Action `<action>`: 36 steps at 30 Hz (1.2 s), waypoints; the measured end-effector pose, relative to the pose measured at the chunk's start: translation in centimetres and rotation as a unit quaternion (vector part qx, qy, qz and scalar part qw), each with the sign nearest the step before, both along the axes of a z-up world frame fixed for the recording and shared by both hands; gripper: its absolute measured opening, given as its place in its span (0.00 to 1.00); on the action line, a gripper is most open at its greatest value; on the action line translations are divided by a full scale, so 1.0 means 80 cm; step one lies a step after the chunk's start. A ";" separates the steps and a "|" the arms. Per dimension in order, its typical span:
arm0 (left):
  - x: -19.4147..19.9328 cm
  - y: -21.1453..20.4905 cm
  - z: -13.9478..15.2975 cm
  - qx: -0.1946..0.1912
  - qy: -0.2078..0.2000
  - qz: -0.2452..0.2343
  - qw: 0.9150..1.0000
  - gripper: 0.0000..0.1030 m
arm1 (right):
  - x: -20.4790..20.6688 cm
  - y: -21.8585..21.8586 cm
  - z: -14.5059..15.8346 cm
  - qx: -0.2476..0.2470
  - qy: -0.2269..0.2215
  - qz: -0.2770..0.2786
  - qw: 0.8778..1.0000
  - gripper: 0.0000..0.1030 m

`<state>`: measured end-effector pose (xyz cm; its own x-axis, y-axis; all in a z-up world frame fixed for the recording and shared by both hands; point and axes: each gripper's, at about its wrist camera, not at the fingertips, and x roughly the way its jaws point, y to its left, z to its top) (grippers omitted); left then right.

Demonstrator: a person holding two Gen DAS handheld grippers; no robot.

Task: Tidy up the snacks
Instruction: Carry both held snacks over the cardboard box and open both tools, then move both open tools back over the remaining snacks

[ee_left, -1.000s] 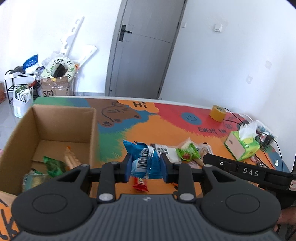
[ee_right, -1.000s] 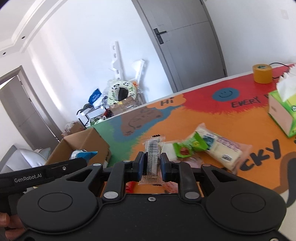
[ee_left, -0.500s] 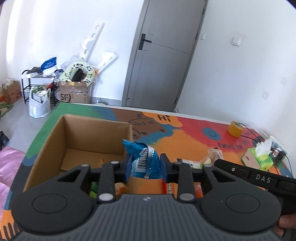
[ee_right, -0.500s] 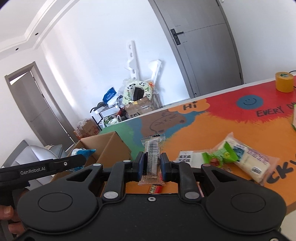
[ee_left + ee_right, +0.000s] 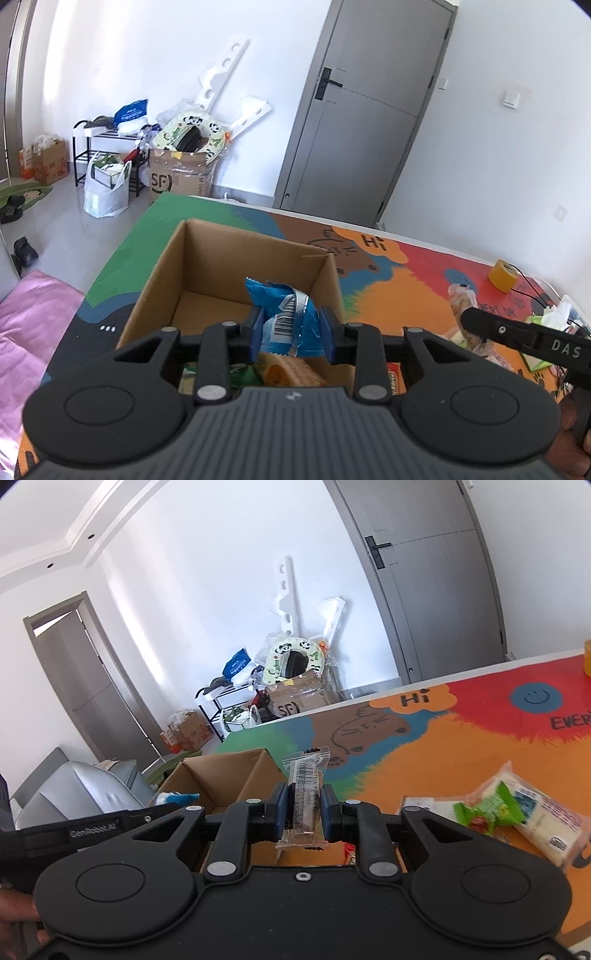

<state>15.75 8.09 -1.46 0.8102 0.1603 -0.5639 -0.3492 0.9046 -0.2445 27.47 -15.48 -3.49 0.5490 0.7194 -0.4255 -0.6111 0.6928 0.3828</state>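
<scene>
Left hand-held gripper (image 5: 291,334) clamped on blue snack bag (image 5: 286,317) over cardboard box (image 5: 207,266), box snacks half hidden, right hand-held gripper (image 5: 303,814) clamped on clear-wrapped bar (image 5: 304,797).

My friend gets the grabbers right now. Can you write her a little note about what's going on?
Left gripper: fingers shut on a blue snack bag, held over the open cardboard box.
Right gripper: fingers shut on a clear-wrapped snack bar, over the colourful table, beside the box.
Done: a few snacks lie in the box, like a biscuit pack.
Left: drop both held snacks in, then collect the green packet, the white packet and the other snacks on the table.
</scene>
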 end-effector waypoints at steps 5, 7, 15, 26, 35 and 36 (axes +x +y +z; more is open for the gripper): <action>0.003 0.012 -0.009 -0.011 0.008 0.007 1.000 0.30 | -0.001 0.016 0.005 -0.003 -0.004 0.008 1.000 0.19; 0.002 0.016 -0.009 -0.012 0.007 0.014 1.000 0.33 | -0.002 0.023 0.007 -0.003 -0.006 0.012 1.000 0.19; -0.006 0.032 -0.004 -0.015 -0.001 0.028 0.999 0.33 | 0.002 0.048 0.018 0.002 -0.009 0.031 0.999 0.19; -0.023 0.059 0.002 -0.024 -0.011 0.051 0.998 0.38 | 0.001 0.109 0.024 0.009 0.002 0.084 0.996 0.20; -0.015 0.058 -0.003 -0.025 0.001 0.041 0.999 0.57 | 0.006 0.101 0.018 0.003 0.007 0.054 0.999 0.49; -0.013 0.056 -0.002 -0.025 -0.002 0.040 0.999 0.60 | 0.008 0.095 0.017 0.004 0.009 0.047 0.999 0.50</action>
<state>14.68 12.57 -1.60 0.7980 0.1956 -0.5701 -0.4186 0.8604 -0.2907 28.13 -7.90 -2.10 0.4707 0.7707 -0.4296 -0.6667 0.6296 0.3990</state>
